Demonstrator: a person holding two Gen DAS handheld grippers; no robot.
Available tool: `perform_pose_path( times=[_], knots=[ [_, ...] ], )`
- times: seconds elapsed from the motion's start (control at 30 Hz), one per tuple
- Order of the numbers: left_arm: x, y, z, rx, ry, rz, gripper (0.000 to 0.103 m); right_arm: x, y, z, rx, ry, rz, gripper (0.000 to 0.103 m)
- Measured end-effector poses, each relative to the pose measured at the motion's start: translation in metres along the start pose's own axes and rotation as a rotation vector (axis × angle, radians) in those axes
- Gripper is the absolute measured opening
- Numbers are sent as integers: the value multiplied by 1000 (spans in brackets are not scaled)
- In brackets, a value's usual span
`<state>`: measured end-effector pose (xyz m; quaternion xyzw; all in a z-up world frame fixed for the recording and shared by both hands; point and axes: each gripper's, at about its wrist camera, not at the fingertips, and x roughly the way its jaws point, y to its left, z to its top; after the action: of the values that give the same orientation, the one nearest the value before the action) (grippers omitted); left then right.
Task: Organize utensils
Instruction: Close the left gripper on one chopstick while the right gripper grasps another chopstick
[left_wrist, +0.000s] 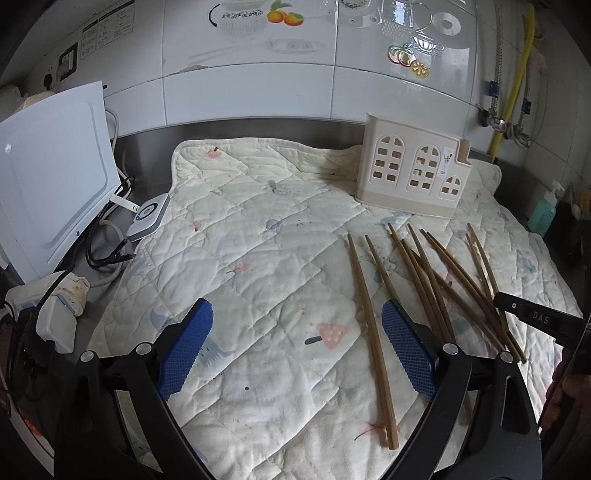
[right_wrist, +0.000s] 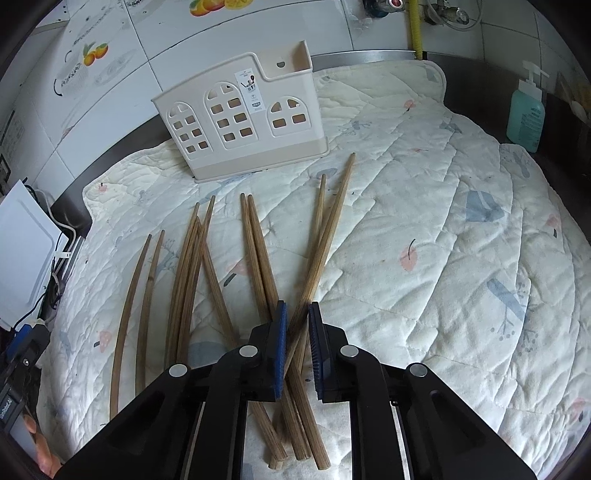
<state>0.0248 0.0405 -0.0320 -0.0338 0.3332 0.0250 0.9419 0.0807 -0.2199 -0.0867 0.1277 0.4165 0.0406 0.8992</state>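
Note:
Several brown wooden chopsticks (right_wrist: 258, 254) lie scattered on a quilted white cloth (right_wrist: 424, 229); in the left wrist view they lie at the right (left_wrist: 432, 280). A cream plastic utensil holder with window cut-outs (right_wrist: 240, 122) stands upright at the back, also in the left wrist view (left_wrist: 410, 170). My right gripper (right_wrist: 295, 321) is low over the chopsticks, its blue pads nearly closed around a pair of crossing chopsticks (right_wrist: 325, 236). My left gripper (left_wrist: 295, 314) is open and empty above the cloth, left of the chopsticks.
A white appliance (left_wrist: 48, 177) with cables and a power strip (left_wrist: 55, 314) stands at the left. A small white device (left_wrist: 149, 216) lies by the cloth's edge. A green soap bottle (right_wrist: 526, 114) stands at the right. Tiled wall and yellow pipe (left_wrist: 517, 85) behind.

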Motion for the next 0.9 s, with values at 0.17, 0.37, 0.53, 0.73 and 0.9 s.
perform_pose_path(
  times=[0.17,0.37,0.53,0.73,0.9],
  knots=[
    [1,-5,-5,8,23,-34,88,-9,-12,-4,-5,-9,-20,8],
    [5,-16,-15,28,63,-78,79,-15,-25,-9,-13,-9,-34,7],
    [15,-23,-24,39,111,-126,69,-13,-29,-14,-38,7,-45,8],
    [29,-29,-34,39,174,-173,48,-10,-31,-18,-52,17,-39,10],
    [37,-40,-38,56,200,-199,34,-10,-28,-19,-67,13,-35,14]
  ],
)
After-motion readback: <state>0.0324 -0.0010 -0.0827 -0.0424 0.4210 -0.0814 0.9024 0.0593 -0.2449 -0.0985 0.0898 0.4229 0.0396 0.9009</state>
